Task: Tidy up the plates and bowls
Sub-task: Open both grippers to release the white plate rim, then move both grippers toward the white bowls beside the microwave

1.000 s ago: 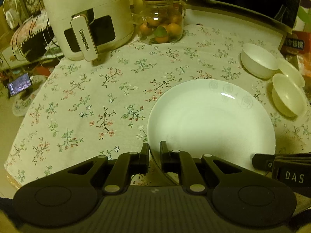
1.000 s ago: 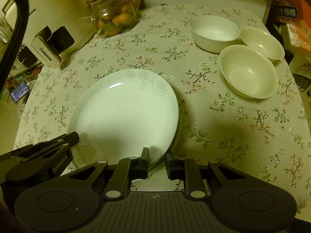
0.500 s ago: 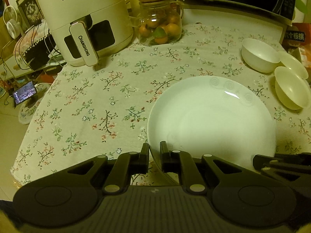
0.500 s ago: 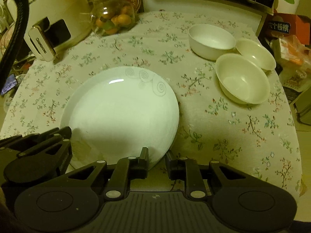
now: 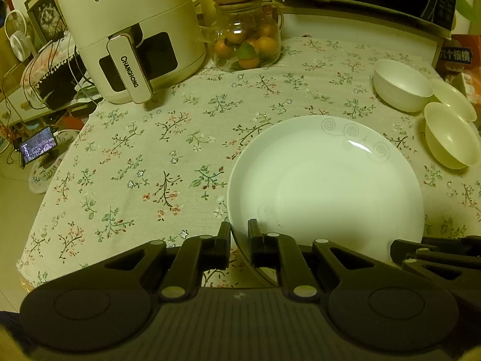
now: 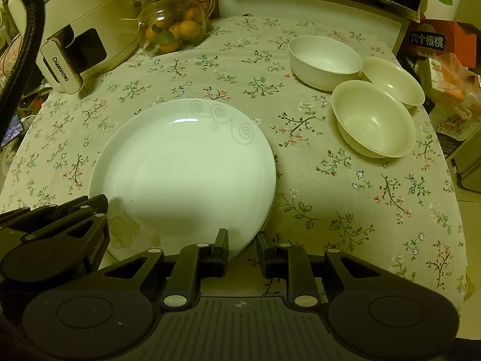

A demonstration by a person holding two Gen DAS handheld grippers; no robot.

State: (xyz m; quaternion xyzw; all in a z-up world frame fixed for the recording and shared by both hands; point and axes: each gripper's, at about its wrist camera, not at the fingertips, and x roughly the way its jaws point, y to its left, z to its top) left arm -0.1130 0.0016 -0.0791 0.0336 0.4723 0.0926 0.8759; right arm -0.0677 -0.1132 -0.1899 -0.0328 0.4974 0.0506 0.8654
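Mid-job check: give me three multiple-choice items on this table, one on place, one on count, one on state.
1. Where does the glass jar of fruit stand? A beside the air fryer; B on the microwave; C on the floor.
2. How many bowls are on the cloth? A two; B three; C four.
3. The left claw is: A open in the air; B shut on the plate rim; C shut on a bowl.
Key: A, the jar is next to the fryer; B, three stand grouped right of the plate; B, its fingers pinch the near rim.
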